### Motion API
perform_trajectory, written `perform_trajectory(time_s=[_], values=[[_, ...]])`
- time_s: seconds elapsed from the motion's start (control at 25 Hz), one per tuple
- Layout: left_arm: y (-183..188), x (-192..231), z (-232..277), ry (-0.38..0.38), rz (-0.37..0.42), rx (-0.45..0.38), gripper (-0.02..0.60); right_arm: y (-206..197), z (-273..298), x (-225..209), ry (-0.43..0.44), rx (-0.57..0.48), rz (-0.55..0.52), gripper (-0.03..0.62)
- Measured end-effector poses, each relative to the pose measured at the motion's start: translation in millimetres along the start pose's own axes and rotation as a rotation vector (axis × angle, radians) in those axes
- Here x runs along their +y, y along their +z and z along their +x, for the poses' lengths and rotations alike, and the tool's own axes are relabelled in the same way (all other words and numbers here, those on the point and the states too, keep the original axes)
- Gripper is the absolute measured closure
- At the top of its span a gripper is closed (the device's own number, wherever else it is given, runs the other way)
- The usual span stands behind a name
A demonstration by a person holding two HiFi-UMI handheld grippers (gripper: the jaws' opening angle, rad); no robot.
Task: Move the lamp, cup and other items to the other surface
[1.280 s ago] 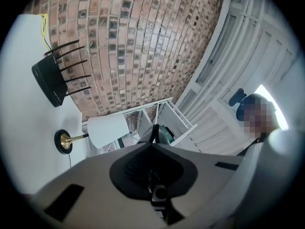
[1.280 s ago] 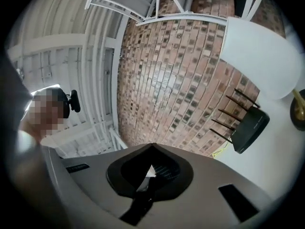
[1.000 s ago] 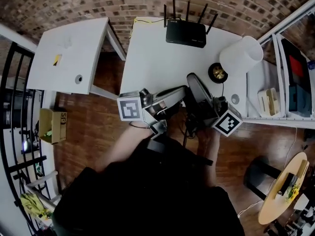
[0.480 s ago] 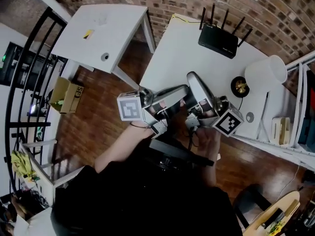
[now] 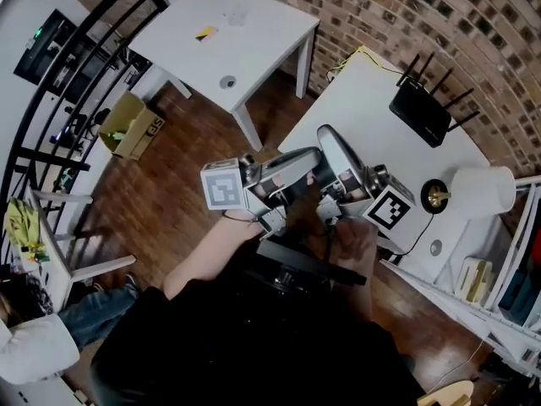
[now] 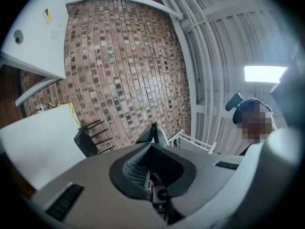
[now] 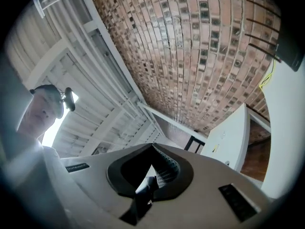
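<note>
Left gripper (image 6: 153,126) and right gripper (image 7: 152,145) both closed, empty. Lamp (image 5: 482,191) well right of them on counter (image 5: 355,100); open wide first, grip near base.

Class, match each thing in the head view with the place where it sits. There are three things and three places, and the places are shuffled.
Things:
1. black router with antennas
2. brown cardboard box
3. small yellow object

Places:
A. on the wooden floor
B. on the smaller white square table
C. on the larger white table beside the brick wall

Pairs: 1-C, 2-A, 3-B
</note>
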State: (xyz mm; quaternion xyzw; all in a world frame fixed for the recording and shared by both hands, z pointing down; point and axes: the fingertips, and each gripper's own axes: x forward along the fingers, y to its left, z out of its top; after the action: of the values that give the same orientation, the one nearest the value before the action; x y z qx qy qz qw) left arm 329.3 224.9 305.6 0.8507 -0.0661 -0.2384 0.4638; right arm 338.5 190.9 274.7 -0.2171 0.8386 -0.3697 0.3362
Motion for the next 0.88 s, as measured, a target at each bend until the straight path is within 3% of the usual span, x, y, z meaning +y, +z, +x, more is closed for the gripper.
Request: perform_trajectory(time_s=[0.6, 0.88], values=[[171, 12, -219, 0.03, -0.026, -0.211, 0.58, -177, 224, -20, 0.0, 0.194, 0.048, 0.583], [220, 23, -323, 0.078, 0.009, -0.309, 0.58, -268, 302, -25, 0.046, 0.309, 0.082, 0.583]])
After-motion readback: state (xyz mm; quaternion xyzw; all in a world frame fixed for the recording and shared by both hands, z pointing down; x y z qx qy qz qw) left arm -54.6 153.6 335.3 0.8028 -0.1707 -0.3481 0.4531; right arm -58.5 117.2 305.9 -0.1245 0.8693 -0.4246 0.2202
